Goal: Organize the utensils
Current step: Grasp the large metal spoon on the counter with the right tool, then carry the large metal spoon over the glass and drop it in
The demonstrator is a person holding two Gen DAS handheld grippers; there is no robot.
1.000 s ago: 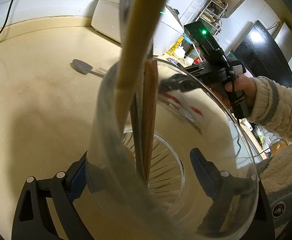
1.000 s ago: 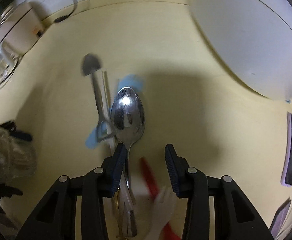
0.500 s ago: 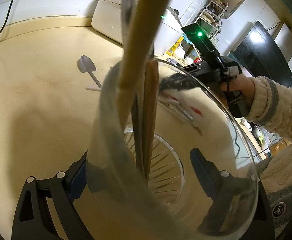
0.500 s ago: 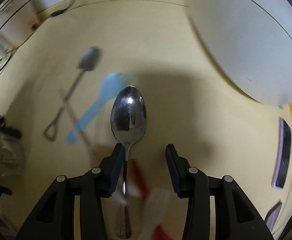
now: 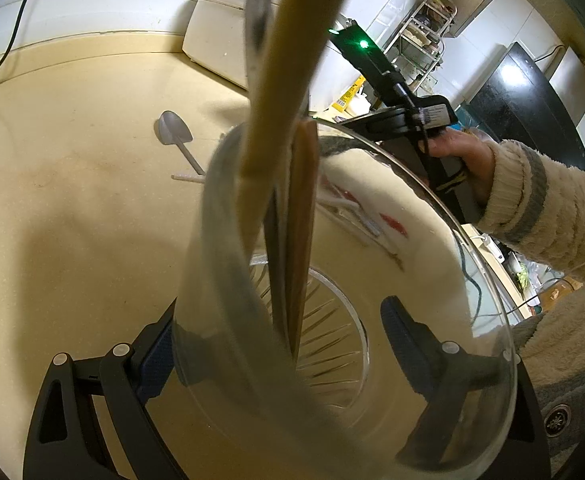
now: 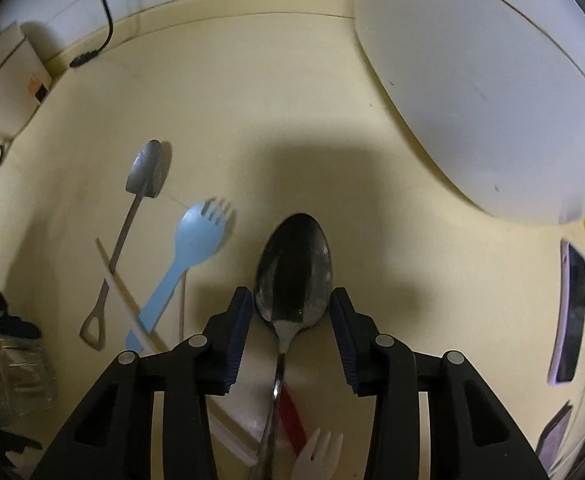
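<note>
- our left gripper point(image 5: 276, 344) was clamped on a clear glass holder point(image 5: 372, 384), one pad pressed against each side of its wall, with the holder tilted toward the camera.
- inside the holder stood a pale wooden handle point(image 5: 280, 92) and a darker brown wooden piece point(image 5: 302, 216), both leaning on the near rim; a grey metal handle sat blurred beside them.
- our right gripper point(image 6: 291, 320) pointed down at the yellow countertop point(image 6: 272, 100) with its jaws apart and gripping nothing.
- a steel spoon point(image 6: 294, 268) lay on the countertop with its bowl between the two pads; we could not tell whether the pads brushed the bowl's edges, but they did not squeeze it.
- the spoon's handle ran back under the gripper, over a red piece point(image 6: 290, 416) and beside a white plastic fork point(image 6: 318, 456).
- left of the spoon lay a blue spork point(image 6: 188, 256), a thin pale stick point(image 6: 126, 300) crossing under it, and a small shovel-shaped metal spoon point(image 6: 132, 216).
- a large white appliance point(image 6: 492, 80) sat at the counter's far right, and a phone point(image 6: 570, 312) lay near the right edge.
- in the left wrist view, a hand point(image 5: 464, 156) in a fuzzy cream sleeve held the right gripper's grip.
</note>
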